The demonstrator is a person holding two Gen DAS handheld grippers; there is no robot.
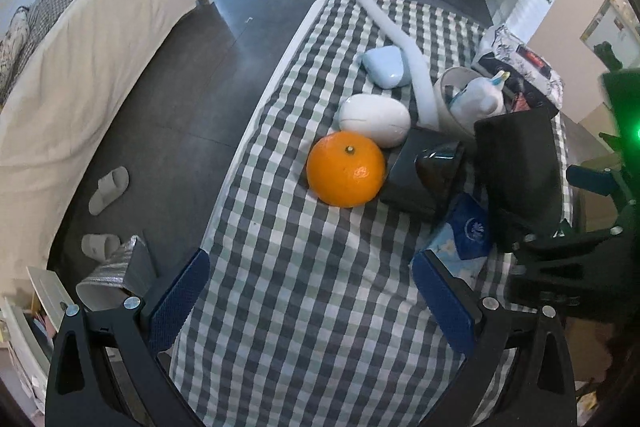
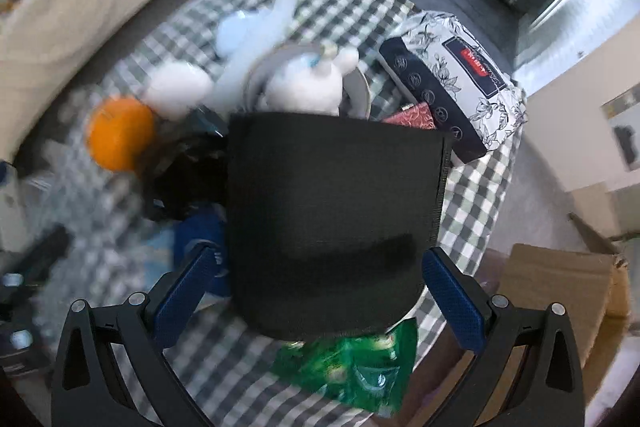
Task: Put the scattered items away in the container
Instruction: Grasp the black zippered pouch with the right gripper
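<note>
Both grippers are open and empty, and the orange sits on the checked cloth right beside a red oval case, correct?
Not quite: the oval case beside the orange is white, as the left wrist view shows. The left gripper and right gripper are open and empty.

the right wrist view is smeared by motion blur, so the orange (image 2: 120,133) and the white things behind it lose their outlines, the black container (image 2: 336,223) hides much of the checked cloth (image 2: 472,187), and the green packet (image 2: 352,371) is partly tucked beneath it.
</note>
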